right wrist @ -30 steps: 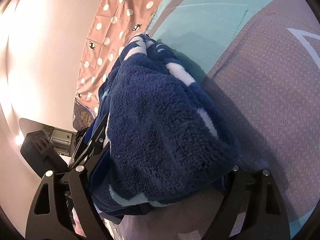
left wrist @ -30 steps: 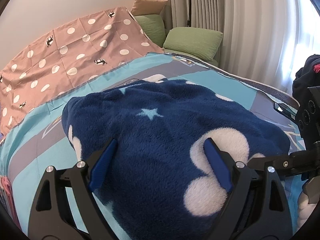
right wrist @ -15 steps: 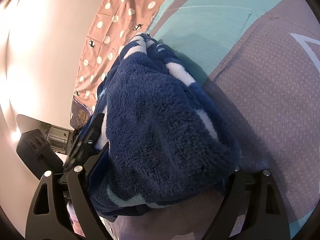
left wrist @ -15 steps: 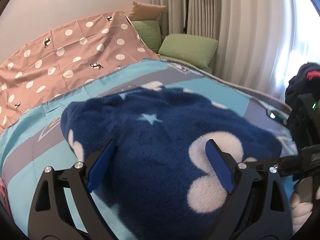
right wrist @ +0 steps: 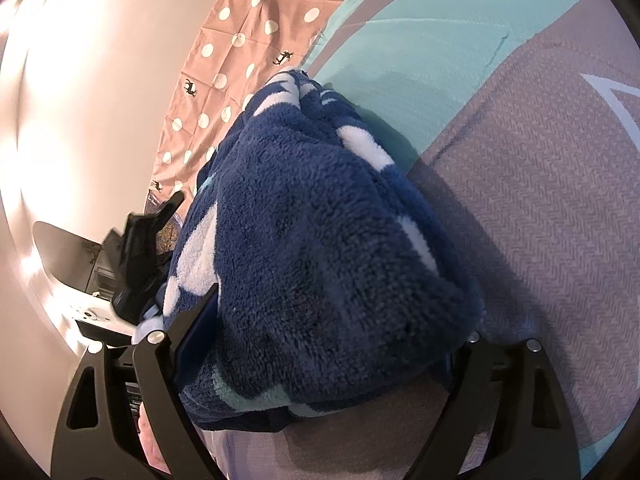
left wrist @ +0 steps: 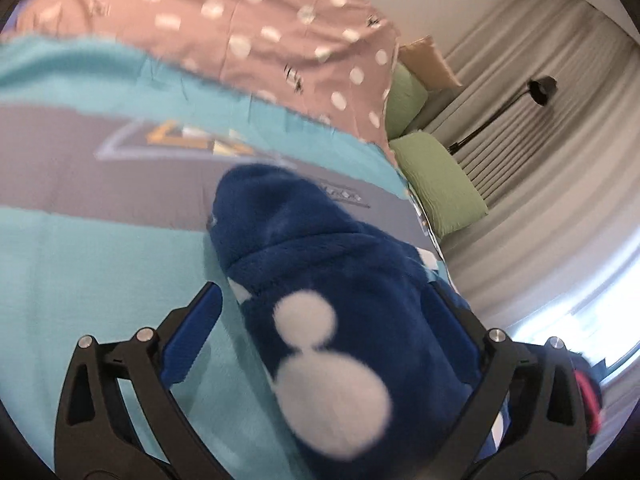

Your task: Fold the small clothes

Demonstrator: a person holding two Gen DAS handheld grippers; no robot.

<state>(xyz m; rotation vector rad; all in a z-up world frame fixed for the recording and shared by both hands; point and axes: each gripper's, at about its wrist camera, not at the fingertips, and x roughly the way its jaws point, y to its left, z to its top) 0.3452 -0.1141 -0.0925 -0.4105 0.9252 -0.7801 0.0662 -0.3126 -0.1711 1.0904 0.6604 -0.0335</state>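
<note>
A navy fleece garment [left wrist: 344, 280] with white spots lies bunched on the teal and grey bedspread [left wrist: 100, 264]. My left gripper [left wrist: 324, 296] straddles its near end and its jaws are opening. The left pad [left wrist: 192, 340] stands clear of the fleece over bare bedspread, and the right finger is half hidden behind the pile. In the right wrist view the thick folded garment [right wrist: 320, 240] fills the right gripper [right wrist: 344, 316]. Its left pad [right wrist: 200, 332] presses into the fleece, and the other fingertip is buried under the fold against the bed.
A pink polka-dot sheet [left wrist: 260, 32] covers the far side of the bed. Green pillows [left wrist: 436, 184], pale curtains [left wrist: 540, 152] and a black floor lamp [left wrist: 540, 88] stand beyond. A dark clothes heap with red in it [left wrist: 588, 392] sits at the right edge.
The left view has rolled and swung sideways, blurred. The left gripper's fingers left the garment's top and spread wider around its end. The right gripper kept its hold in place.
</note>
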